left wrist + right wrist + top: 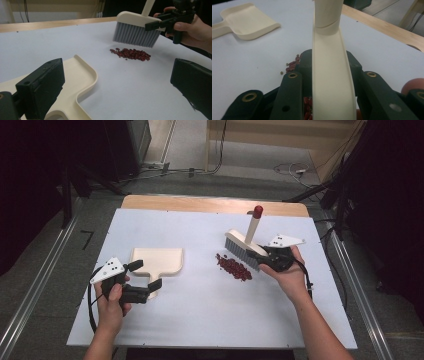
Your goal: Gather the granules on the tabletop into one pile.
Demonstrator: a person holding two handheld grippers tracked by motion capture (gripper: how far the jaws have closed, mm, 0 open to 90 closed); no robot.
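Fingers (pixel 292 92) clamp the brush (pixel 329 75); high view shows its red tip (pixel 257 211).

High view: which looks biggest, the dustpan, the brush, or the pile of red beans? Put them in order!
Largest to smallest, as they look in the high view:
1. Dustpan, with its wide tray and handle.
2. Brush, close behind; the right tongs cover part of it, so this is unsure.
3. Pile of red beans, clearly the smallest.
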